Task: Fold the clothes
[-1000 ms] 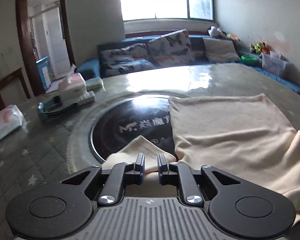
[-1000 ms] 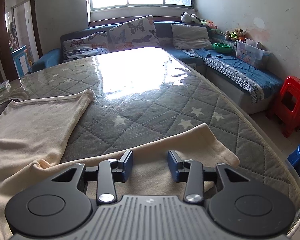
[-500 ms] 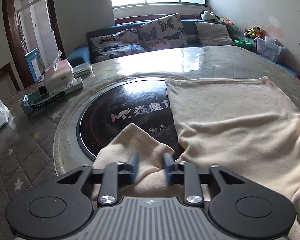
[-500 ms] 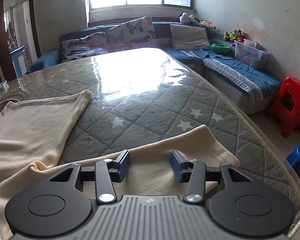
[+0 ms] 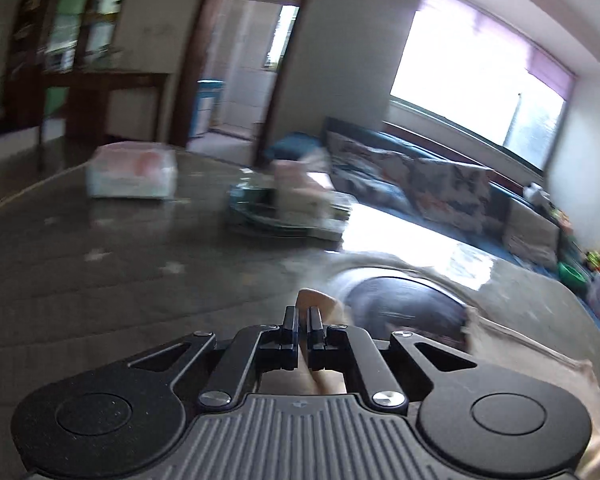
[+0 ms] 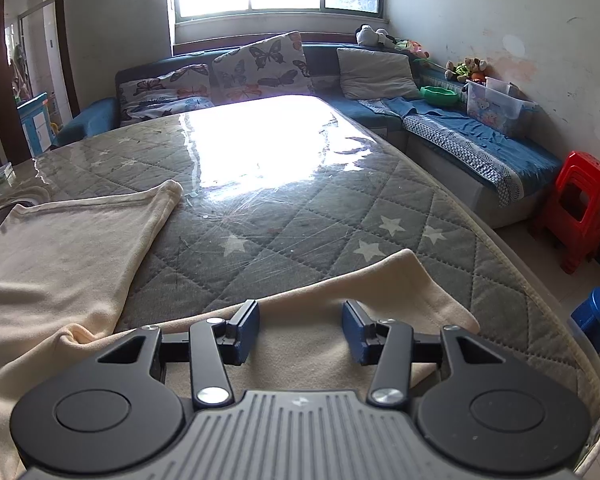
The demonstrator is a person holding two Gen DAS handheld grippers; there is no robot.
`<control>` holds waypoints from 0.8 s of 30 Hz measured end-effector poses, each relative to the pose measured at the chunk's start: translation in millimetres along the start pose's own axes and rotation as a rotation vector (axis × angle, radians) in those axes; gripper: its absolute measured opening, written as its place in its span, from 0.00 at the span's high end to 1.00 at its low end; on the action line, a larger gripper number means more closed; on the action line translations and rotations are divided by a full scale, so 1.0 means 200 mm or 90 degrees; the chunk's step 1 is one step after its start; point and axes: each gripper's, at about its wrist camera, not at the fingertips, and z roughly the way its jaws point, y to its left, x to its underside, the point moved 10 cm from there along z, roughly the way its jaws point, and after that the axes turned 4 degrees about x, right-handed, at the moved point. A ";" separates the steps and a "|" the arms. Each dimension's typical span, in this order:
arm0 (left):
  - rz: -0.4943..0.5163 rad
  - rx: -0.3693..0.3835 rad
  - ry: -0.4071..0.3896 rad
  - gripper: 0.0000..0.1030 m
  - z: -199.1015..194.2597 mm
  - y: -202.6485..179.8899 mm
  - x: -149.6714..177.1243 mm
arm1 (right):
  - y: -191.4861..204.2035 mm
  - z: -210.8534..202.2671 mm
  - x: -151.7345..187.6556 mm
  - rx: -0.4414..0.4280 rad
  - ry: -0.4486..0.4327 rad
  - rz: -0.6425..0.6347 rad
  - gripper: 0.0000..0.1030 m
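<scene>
Quilted grey star-print table (image 6: 380,208) under clear glossy cover. Cream garment (image 6: 60,256) spread across near side, one sleeve (image 6: 380,292) running toward right edge. Dark round hotplate (image 5: 404,300) set in tabletop; lettering blurred, unreadable. Clear storage box (image 6: 496,106) with cartoon bear label on sofa; no legible text. Right gripper (image 6: 300,330) parted, poised over sleeve, nothing pinched. Left gripper (image 5: 302,318) just closed, clamped on cream fabric fold (image 5: 316,300).

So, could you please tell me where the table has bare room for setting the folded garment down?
The quilted table is bare between the cream garment and the sofa. The other end is crowded: a tissue pack and a blurred stack of things.
</scene>
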 end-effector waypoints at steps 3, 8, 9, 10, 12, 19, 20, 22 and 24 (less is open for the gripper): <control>-0.014 -0.039 0.008 0.96 0.00 0.14 0.03 | 0.00 0.00 0.00 0.000 0.000 0.000 0.53; 0.037 -0.088 0.057 0.96 0.00 0.19 0.14 | 0.00 0.01 -0.01 0.003 0.003 -0.007 0.50; 0.041 -0.084 0.058 0.95 0.00 0.18 0.14 | 0.00 0.00 0.00 0.003 0.003 -0.008 0.50; 0.045 -0.080 0.059 0.94 0.00 0.17 0.14 | 0.00 0.00 0.00 0.003 0.003 -0.008 0.50; 0.049 -0.067 0.057 0.93 0.01 0.14 0.12 | -0.01 0.00 0.00 0.001 0.005 -0.003 0.50; 0.099 -0.051 0.073 0.57 0.20 0.01 0.05 | 0.00 0.00 0.00 0.005 0.005 0.002 0.49; 0.107 -0.049 0.079 0.57 0.23 0.00 0.05 | -0.01 0.00 0.00 0.004 0.006 0.003 0.49; 0.123 -0.045 0.092 0.58 0.28 -0.03 0.06 | -0.01 0.01 0.00 0.004 0.006 0.002 0.49; 0.154 -0.048 0.102 0.83 0.31 -0.05 0.08 | -0.01 0.01 0.00 0.004 0.006 0.002 0.48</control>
